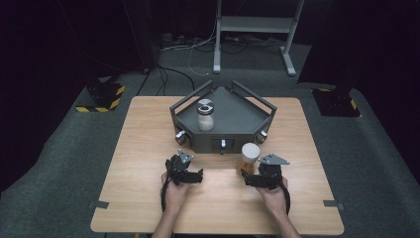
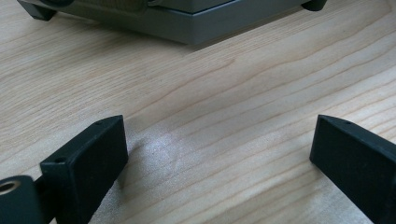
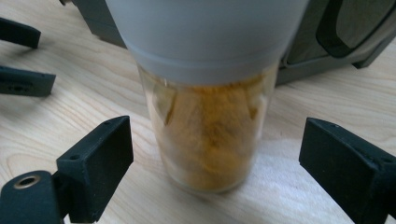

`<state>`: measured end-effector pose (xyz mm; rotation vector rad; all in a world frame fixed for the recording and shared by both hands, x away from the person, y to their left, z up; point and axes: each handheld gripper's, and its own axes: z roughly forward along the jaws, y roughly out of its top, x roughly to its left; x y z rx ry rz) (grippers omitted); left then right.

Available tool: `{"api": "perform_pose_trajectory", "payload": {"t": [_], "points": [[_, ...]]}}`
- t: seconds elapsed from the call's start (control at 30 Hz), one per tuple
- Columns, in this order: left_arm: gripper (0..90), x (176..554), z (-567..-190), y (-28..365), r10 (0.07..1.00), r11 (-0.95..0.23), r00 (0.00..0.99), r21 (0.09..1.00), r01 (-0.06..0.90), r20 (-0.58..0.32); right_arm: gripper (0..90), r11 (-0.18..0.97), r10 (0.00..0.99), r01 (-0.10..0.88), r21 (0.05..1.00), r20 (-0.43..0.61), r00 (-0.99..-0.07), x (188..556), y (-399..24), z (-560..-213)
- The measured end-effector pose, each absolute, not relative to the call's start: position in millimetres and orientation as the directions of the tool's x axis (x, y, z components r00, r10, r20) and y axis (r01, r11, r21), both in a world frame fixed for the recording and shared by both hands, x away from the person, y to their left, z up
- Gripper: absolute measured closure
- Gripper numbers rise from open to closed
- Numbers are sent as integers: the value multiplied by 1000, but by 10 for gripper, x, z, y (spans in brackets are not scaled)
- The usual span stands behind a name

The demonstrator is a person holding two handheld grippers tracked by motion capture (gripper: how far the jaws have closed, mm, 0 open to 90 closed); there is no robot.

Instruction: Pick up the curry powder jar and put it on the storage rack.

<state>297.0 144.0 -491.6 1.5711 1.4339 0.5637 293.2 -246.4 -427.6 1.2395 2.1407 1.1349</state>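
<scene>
A glass jar (image 1: pixel 250 157) of orange powder with a pale lid stands on the wooden table (image 1: pixel 148 198), just in front of the dark tray. In the right gripper view this jar (image 3: pixel 208 107) stands upright between the two black jaws of my right gripper (image 3: pixel 218 149), which is open, with a gap on each side. My right gripper (image 1: pixel 253 172) sits close behind the jar in the high view. My left gripper (image 1: pixel 184 166) rests to its left, open over bare wood (image 2: pixel 217 140). A second jar (image 1: pixel 205 115), holding white powder, stands in the tray.
The dark grey tray (image 1: pixel 247 111), with raised handle bars and knobs on its front, takes up the middle back of the table. Its base (image 2: pixel 196 28) lies just ahead of the left gripper. The left gripper's jaws (image 3: pixel 21 56) show left of the orange jar.
</scene>
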Motion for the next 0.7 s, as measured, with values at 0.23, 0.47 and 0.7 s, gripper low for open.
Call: {"api": "perform_pose_trajectory", "payload": {"t": [0.23, 0.47, 0.7], "points": [[40, 2970, -4916, 1440, 946, 85, 221, 842, 532, -235, 110, 271, 857, 512, 815, 39, -514, 3008, -2384, -4236], [40, 2971, -4917, 1439, 946, 86, 221, 843, 532, -236, 142, 256, 864, 494, 831, 32, -503, 3048, -2332, -4209], [41, 2970, -4917, 1438, 946, 86, 221, 842, 532, -236, 186, 259, 866, 480, 838, 20, -501, 3079, -2303, -4191]]}}
